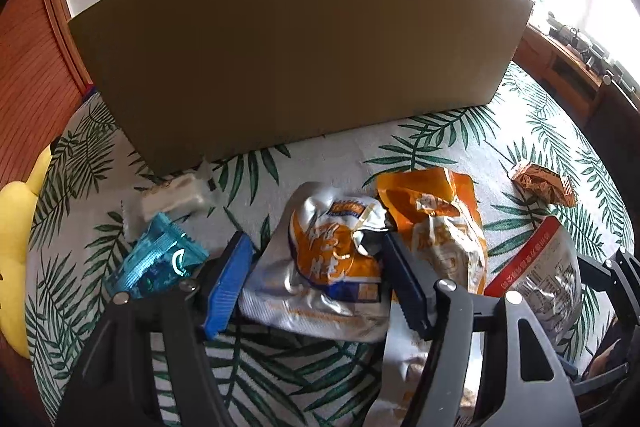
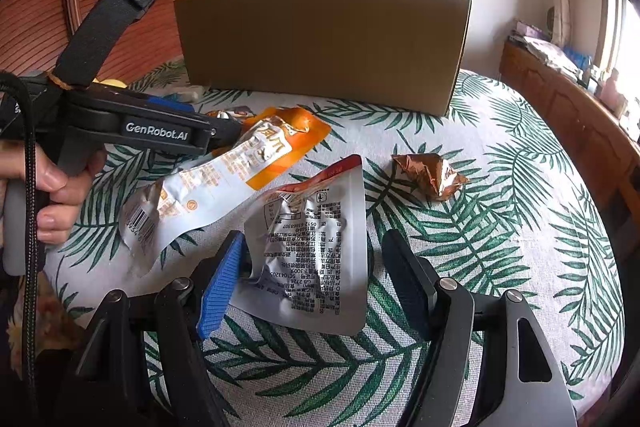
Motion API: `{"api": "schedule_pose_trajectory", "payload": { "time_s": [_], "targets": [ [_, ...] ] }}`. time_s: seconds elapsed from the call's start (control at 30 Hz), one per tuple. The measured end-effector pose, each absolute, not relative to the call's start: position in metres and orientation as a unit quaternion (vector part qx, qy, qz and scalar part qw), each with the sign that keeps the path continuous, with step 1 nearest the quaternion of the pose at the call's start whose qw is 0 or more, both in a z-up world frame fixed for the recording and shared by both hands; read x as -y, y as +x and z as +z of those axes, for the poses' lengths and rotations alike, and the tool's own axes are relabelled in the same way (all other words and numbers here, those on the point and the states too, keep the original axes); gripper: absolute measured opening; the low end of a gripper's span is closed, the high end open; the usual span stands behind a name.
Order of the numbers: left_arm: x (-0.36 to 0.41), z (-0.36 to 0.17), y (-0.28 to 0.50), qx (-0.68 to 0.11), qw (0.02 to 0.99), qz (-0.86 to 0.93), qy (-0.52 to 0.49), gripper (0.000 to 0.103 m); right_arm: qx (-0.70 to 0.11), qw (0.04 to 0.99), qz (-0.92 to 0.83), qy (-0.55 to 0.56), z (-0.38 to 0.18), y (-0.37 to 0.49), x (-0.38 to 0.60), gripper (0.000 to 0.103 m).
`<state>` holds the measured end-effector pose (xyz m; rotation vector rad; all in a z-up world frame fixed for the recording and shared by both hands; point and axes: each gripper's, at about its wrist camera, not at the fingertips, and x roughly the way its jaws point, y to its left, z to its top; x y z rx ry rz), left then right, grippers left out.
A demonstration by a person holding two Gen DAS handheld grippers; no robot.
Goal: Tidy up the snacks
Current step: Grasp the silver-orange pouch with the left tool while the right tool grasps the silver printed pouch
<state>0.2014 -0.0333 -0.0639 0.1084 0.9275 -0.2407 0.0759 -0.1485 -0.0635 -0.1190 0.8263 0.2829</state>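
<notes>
In the left wrist view my left gripper point(image 1: 316, 239) is shut on a crumpled silver-and-orange snack bag point(image 1: 328, 263) that fills the gap between its pads. An orange bag point(image 1: 436, 223) lies just behind its right finger. The right wrist view shows that left gripper point(image 2: 234, 129), held by a hand point(image 2: 52, 195), at the same bag point(image 2: 224, 179). My right gripper point(image 2: 313, 239) stands open around a silver pouch with a red top point(image 2: 316, 247). The blue pad point(image 2: 222, 291) touches the pouch's left edge, while the right finger stands apart from it.
A tall cardboard box point(image 1: 304, 47) point(image 2: 320, 43) stands at the back of the leaf-patterned tablecloth point(image 2: 500, 227). A brown foil wrapper point(image 2: 432, 175) lies to the right. A teal packet point(image 1: 160, 259) and a white packet point(image 1: 176, 195) lie to the left. A yellow cushion point(image 1: 16, 227) sits at the left edge.
</notes>
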Motion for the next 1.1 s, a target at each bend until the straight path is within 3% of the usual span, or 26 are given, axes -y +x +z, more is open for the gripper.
{"api": "schedule_pose_trajectory", "payload": {
  "time_s": [0.2, 0.37, 0.67, 0.73, 0.93, 1.1],
  "targets": [
    [0.034, -0.064, 0.203, -0.446, 0.884, -0.124, 0.058, 0.067, -0.4, 0.904, 0.137, -0.058, -0.063, 0.076, 0.147, 0.072],
    [0.037, -0.061, 0.193, -0.446, 0.881, -0.142, 0.073, 0.04, -0.409, 0.9, 0.14, -0.062, -0.062, 0.078, 0.147, 0.072],
    [0.026, -0.056, 0.182, -0.436, 0.885, -0.152, 0.055, 0.036, -0.446, 0.875, 0.172, -0.081, -0.057, 0.086, 0.154, 0.07],
    [0.022, -0.055, 0.18, -0.436, 0.885, -0.155, 0.046, 0.036, -0.447, 0.873, 0.177, -0.083, -0.056, 0.086, 0.155, 0.056],
    [0.01, -0.047, 0.174, -0.424, 0.893, -0.149, 0.031, 0.036, -0.443, 0.874, 0.188, -0.067, -0.053, 0.086, 0.159, 0.048],
    [0.005, -0.035, 0.166, -0.406, 0.901, -0.153, 0.021, 0.036, -0.437, 0.878, 0.185, -0.055, -0.051, 0.085, 0.162, 0.047]
  ]
}}
